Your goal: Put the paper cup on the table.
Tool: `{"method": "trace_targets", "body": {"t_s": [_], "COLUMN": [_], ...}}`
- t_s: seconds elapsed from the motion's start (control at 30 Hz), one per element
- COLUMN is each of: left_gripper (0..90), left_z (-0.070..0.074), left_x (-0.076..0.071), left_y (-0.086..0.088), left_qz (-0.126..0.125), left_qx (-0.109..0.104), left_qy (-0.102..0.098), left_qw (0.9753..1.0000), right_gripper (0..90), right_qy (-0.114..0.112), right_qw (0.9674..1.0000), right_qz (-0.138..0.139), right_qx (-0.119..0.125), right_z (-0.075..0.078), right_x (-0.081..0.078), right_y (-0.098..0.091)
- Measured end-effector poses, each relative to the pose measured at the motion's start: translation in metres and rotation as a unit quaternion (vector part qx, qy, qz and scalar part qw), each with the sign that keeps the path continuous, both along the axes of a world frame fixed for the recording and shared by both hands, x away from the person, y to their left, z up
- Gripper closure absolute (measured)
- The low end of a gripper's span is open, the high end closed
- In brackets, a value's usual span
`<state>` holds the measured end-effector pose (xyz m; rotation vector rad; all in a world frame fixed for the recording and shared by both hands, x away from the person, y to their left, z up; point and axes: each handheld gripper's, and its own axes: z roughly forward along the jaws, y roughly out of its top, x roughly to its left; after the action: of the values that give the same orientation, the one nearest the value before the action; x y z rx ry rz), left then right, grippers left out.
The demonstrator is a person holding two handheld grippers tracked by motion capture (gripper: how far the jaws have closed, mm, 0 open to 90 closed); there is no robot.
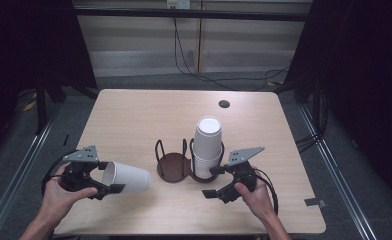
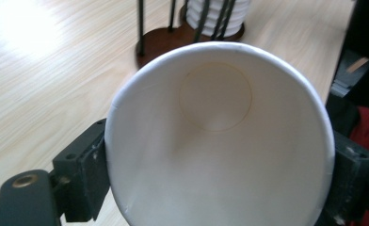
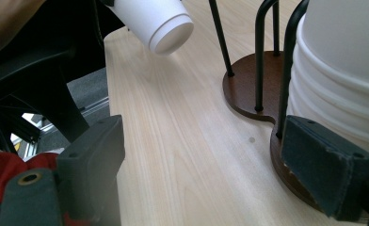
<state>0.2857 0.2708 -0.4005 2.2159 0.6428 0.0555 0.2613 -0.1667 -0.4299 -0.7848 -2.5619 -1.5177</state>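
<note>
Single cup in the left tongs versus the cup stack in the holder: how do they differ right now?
The single cup lies on its side, held off the table; the cup stack stands bottom-up in the holder. The left tongs clamp the single cup's rim; the open right tongs only flank the cup stack. Both are white paper.

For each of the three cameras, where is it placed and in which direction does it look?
High view: above the near side, looking forward and down on the table; both forearms and hands show.
Left gripper view: on the left gripper, looking into the single cup its jaws clamp.
Right gripper view: on the right gripper, looking past its open jaws at the cup stack in the holder.
Shared: all three show the holder and stack.
</note>
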Motion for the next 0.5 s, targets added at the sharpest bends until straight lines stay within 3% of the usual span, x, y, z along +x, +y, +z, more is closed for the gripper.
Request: {"method": "trace_targets", "body": {"t_s": [0.2,0.3,0.5], "left_gripper": [13.5,13.5,13.4], "left_z": [0.006,0.005,0.005], "left_x": [0.004,0.009,0.025], "left_y": [0.006,0.005,0.007], "left_qz": [0.014,0.019,0.036], "left_qx": [0.03,0.048,0.057], "left_qy": [-0.018,-0.018,-0.004], "left_qw": [0.9993,0.9985,0.9977], "right_gripper": [14.4,14.4,14.4], "right_qy": [0.0,0.001,-0.001], "right_qw": [1.0,1.0,1.0], "right_qz": [-0.002,-0.006,-0.006], "right_qx": [0.0,-0.001,-0.004], "right_z": [0.0,0.0,0.0], "right_x": [0.0,0.0,0.0], "right_y": [0.0,-0.001,0.0]}}
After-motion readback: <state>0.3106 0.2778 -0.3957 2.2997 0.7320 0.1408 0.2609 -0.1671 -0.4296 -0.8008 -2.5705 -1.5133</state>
